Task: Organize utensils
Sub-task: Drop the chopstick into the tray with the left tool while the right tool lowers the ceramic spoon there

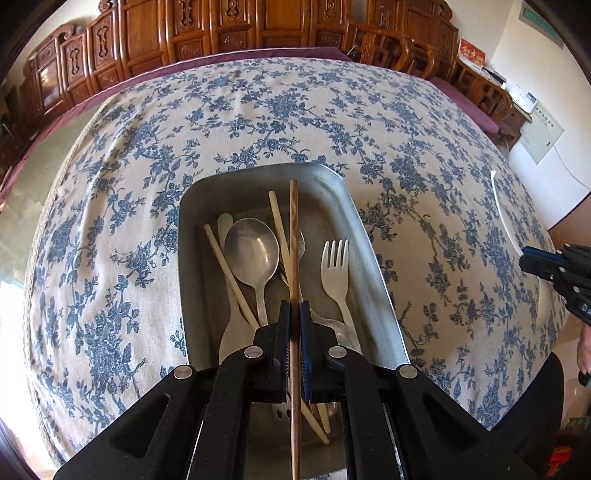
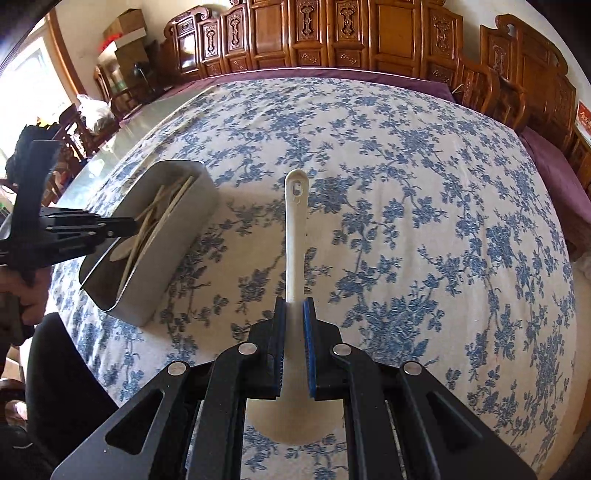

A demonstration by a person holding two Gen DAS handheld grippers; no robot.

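My left gripper (image 1: 294, 314) is shut on a dark brown chopstick (image 1: 294, 236), held lengthwise over the metal tray (image 1: 373, 266). In the tray lie a metal spoon (image 1: 252, 251), a white plastic fork (image 1: 335, 269), pale chopsticks (image 1: 229, 273) and other utensils partly hidden by my fingers. My right gripper (image 2: 294, 306) is shut on a white plastic rice paddle (image 2: 296, 229), its handle pointing away above the tablecloth and its blade under the fingers. The right wrist view shows the tray (image 2: 173, 236) at left with the left gripper (image 2: 125, 225) over it.
A blue floral cloth (image 2: 424, 221) covers the table. Carved wooden cabinets (image 1: 221, 33) and chairs (image 2: 517, 85) line the far side. The right gripper (image 1: 554, 269) and the paddle's white edge (image 1: 504, 214) show at the right of the left wrist view. A person's hand (image 2: 22, 299) holds the left tool.
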